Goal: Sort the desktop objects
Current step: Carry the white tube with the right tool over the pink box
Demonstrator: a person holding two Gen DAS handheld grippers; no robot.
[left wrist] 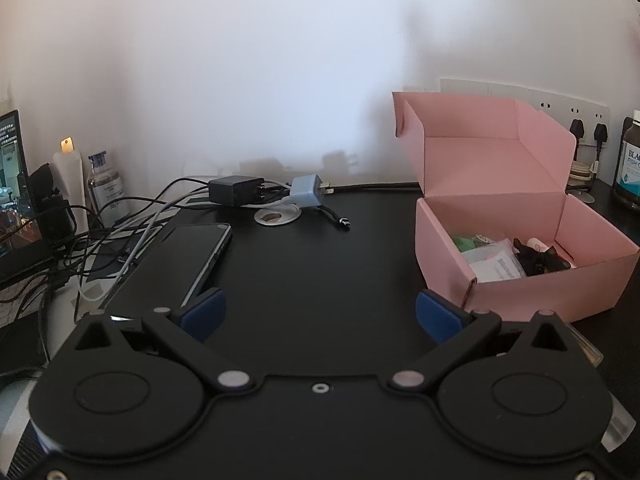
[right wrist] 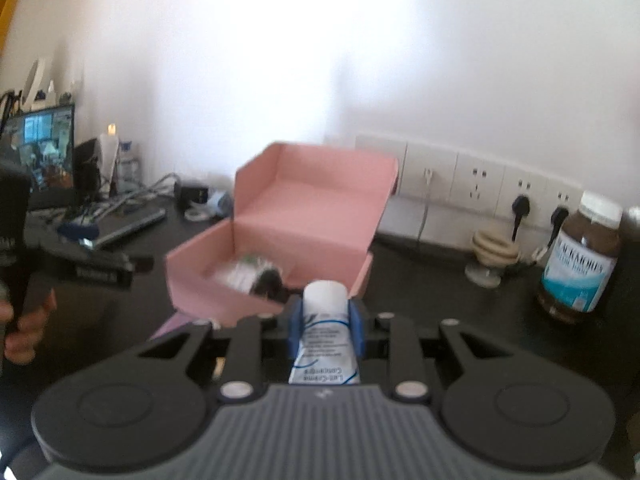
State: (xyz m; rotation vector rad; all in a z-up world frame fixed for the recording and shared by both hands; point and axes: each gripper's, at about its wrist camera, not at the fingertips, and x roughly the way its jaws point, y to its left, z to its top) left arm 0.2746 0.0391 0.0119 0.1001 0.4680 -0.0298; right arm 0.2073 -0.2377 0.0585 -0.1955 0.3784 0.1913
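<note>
Wall: white, plain, with a strip of sockets (right wrist: 472, 188) along its foot at the right; two black plugs sit in them.
Desk (left wrist: 312, 264): black top, running from a screen on the far left to jars on the right.
Box (left wrist: 516, 264): pink card, lid flap standing open at the back, on the desk right of centre; packets and a dark item lie inside.
Screen (right wrist: 44, 144): lit, at the left edge, behind a tangle of cables (left wrist: 100, 224).
Jar (right wrist: 580, 264): brown, white cap, blue label, upright on the desk right of the box and apart from it.
Phone (left wrist: 180, 264): dark, flat on the desk left of centre, beside the cables.
Chargers: a black one (left wrist: 236, 190) and a blue-grey one (left wrist: 306, 190) near the wall, close together.
Left gripper (left wrist: 320, 316): blue pads wide apart over bare desk, nothing between them, box just to its right; the right view shows a hand (right wrist: 24, 320) holding it.
Right gripper (right wrist: 326, 320): pads clamped on a tube.
Tube (right wrist: 326, 340): white with blue print, cap end forward, held in front of the box's near wall, not inside it.
</note>
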